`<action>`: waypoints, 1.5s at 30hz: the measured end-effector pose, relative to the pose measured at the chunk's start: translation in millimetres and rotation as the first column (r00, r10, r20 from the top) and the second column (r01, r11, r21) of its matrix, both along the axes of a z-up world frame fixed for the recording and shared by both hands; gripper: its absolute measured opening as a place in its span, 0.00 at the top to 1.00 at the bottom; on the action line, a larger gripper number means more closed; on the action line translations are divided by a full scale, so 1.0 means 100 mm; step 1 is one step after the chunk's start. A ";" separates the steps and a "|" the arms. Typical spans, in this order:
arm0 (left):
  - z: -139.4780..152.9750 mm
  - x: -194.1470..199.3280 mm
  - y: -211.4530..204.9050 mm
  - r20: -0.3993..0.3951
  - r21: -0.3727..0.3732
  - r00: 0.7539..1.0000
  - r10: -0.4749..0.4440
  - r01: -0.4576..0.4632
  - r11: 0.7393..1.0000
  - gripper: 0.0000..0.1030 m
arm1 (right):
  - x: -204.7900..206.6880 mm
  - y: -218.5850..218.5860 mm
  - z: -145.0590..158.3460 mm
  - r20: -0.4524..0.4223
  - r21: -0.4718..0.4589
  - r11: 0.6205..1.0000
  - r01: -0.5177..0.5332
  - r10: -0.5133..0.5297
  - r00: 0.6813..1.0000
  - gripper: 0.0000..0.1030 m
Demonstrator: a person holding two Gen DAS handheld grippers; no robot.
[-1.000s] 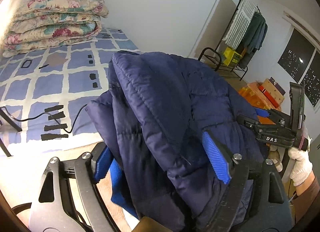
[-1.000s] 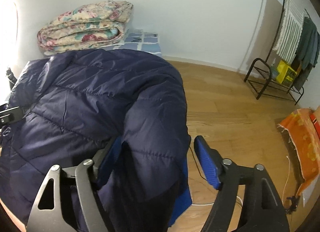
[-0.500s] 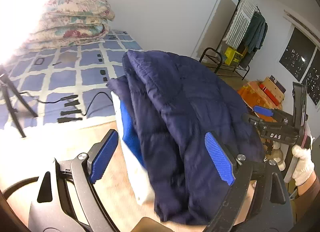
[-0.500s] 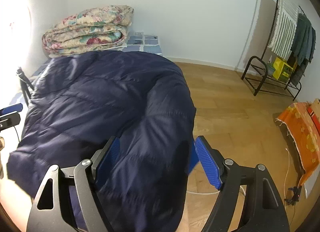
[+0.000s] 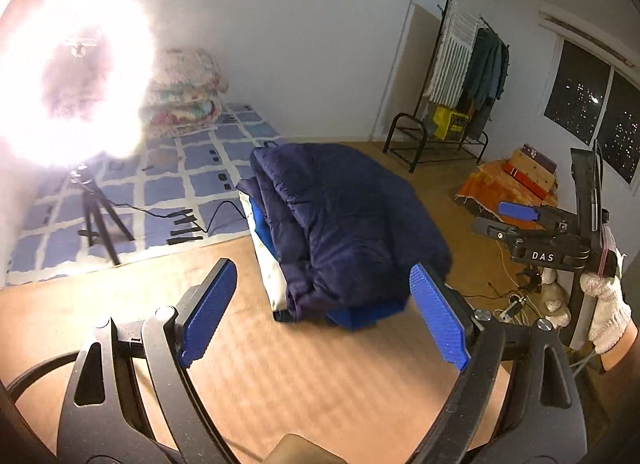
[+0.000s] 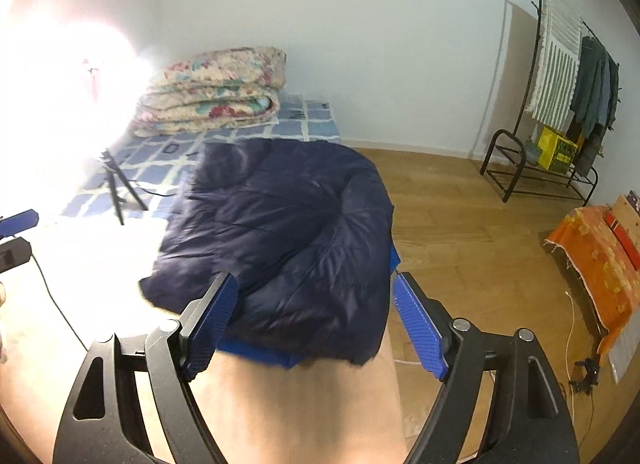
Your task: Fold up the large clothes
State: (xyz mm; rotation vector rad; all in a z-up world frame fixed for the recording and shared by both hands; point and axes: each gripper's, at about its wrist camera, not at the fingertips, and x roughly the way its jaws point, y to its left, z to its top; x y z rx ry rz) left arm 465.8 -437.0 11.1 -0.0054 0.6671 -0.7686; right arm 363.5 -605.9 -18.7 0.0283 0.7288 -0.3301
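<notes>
The jacket [image 5: 344,219] lies folded in a thick bundle on the light-brown tabletop [image 5: 280,376], at the centre of the left wrist view and just above the fingers in the right wrist view [image 6: 280,232]. The left gripper [image 5: 320,320] is spread wide and holds nothing, with its blue pads well short of the bundle's near edge. The right gripper [image 6: 312,324] is also spread and empty, though the jacket's near edge sits between its pads without seeming to be pinched. From the left wrist view the right gripper [image 5: 516,215] shows at the right edge of the frame, held by a gloved hand [image 5: 604,304]. The jacket is quilted and puffy, so it should be light for its bulk, soft and springy, and its smooth shell looks slippery (a shallow pinch would likely slide off). The bright blue lining [image 5: 360,312] peeks out at the lower edge, and something white [image 5: 272,276] shows under the bundle's left side. The best hold would be deep on the folded edge, catching all the layers at once, one gripper at each near corner. Pressing the top flat should keep the fold from springing open.
</notes>
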 end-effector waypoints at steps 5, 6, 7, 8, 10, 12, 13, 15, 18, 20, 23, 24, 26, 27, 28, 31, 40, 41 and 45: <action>0.25 -0.59 0.36 0.032 -0.003 0.999 0.016 -0.016 1.000 0.12 | -0.46 0.46 0.25 0.014 -0.046 0.999 -0.018 0.019 1.000 0.22; 0.28 -0.72 0.43 0.041 0.000 0.999 0.019 -0.019 1.000 0.12 | -0.55 0.53 0.29 0.018 -0.046 0.999 -0.021 0.022 1.000 0.22; 0.30 -0.80 0.49 0.048 0.002 0.999 0.022 -0.022 1.000 0.12 | -0.65 0.64 0.32 0.024 -0.051 0.998 -0.026 0.027 0.999 0.22; 0.33 -0.94 0.57 0.061 0.006 0.998 0.026 -0.026 1.000 0.12 | -0.75 0.75 0.36 0.029 -0.064 0.997 -0.031 0.033 0.999 0.22; 0.37 -1.19 0.73 0.083 0.013 0.996 0.045 -0.046 0.999 0.12 | -0.93 0.93 0.41 0.041 -0.082 0.996 -0.033 0.036 0.999 0.21; 0.39 -1.37 0.86 0.077 0.006 0.996 0.051 -0.051 0.999 0.12 | -1.10 1.11 0.43 0.047 -0.073 0.996 -0.041 0.045 0.998 0.21; 0.39 -1.49 0.94 0.072 0.003 0.996 0.055 -0.056 0.998 0.12 | -1.16 1.19 0.43 0.049 -0.073 0.996 -0.045 0.049 0.998 0.21; 0.40 -1.69 1.07 0.073 -0.004 0.995 0.065 -0.065 0.998 0.12 | -1.29 1.35 0.42 0.057 -0.080 0.996 -0.047 0.051 0.997 0.21; 0.37 -1.94 1.23 0.086 0.008 0.992 0.087 -0.088 0.996 0.12 | -1.45 1.54 0.38 0.065 -0.074 0.996 -0.052 0.057 0.996 0.21; 0.35 -2.09 1.33 0.090 0.005 0.991 0.100 -0.100 0.995 0.12 | -1.57 1.65 0.35 0.079 -0.060 0.997 -0.046 0.051 0.996 0.21; 0.30 -2.32 1.50 0.091 0.002 0.988 0.128 -0.129 0.992 0.12 | -1.74 1.80 0.30 0.097 -0.057 0.998 -0.035 0.041 0.994 0.21; 0.29 -2.37 1.54 0.095 0.005 0.987 0.132 -0.134 0.991 0.12 | -1.79 1.85 0.27 0.106 -0.052 0.998 -0.031 0.037 0.994 0.21; 0.27 -2.51 1.61 0.108 0.007 0.984 0.144 -0.146 0.989 0.12 | -1.89 1.93 0.23 0.123 -0.046 0.999 -0.026 0.032 0.992 0.20; 0.26 -2.56 1.64 0.113 0.005 0.983 0.148 -0.149 0.989 0.12 | -1.93 1.95 0.22 0.129 -0.047 0.999 -0.023 0.029 0.991 0.20; 0.25 -2.63 1.68 0.119 0.000 0.981 0.152 -0.153 0.988 0.12 | -1.97 1.98 0.21 0.137 -0.054 0.998 -0.017 0.025 0.990 0.20; 0.22 -2.76 1.74 0.130 -0.006 0.979 0.155 -0.155 0.988 0.12 | -2.06 2.06 0.18 0.158 -0.073 0.997 -0.005 0.017 0.987 0.20; 0.12 -2.99 1.79 0.178 0.003 0.972 0.154 -0.157 0.988 0.00 | -2.18 2.25 0.06 0.205 -0.120 0.993 0.010 0.015 0.979 0.19; 0.11 -3.00 1.80 0.183 0.006 0.970 0.158 -0.162 0.987 0.00 | -2.18 2.25 0.04 0.209 -0.119 0.993 0.014 0.012 0.978 0.18; 0.08 -3.03 1.83 0.186 0.017 0.968 0.168 -0.174 0.985 0.00 | -2.20 2.29 -0.02 0.211 -0.127 0.992 0.010 0.017 0.977 0.16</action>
